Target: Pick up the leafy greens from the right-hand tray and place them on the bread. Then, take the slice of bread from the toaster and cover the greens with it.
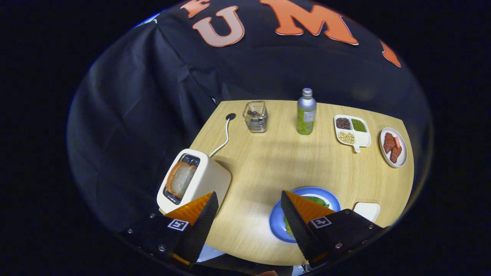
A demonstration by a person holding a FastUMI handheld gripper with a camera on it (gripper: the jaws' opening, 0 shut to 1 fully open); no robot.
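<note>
The claw (pixel 249 214) sits high above the near edge of the counter (pixel 268 168), looking steeply down on it, with its two fingers spread wide apart and nothing between them but bare wood. Each finger carries a small square black-and-white marker tag near its base; no readable words show on them.

In the lower left of the frame, just beyond the left finger, stands a cream toaster (pixel 199 180) with a slice of bread (pixel 180 179) sitting in its slot, and a white cord (pixel 224 138) runs from it up toward the far counter edge. In the lower middle-right, the right finger overlaps a blue plate (pixel 278 222), and the leafy greens (pixel 318 201) show as a green patch on that plate just past the fingertip. Whether bread lies under the greens cannot be told. A white tray (pixel 367 211) lies just right of the plate.

Across the upper part of the counter stand a wire basket (pixel 256 117), a metal bottle (pixel 306 112) with a green label whose print is too small to read, a white divided dish (pixel 353 132) of beans and grains, and a small white plate (pixel 393 147) with reddish pieces of food at the far right.
</note>
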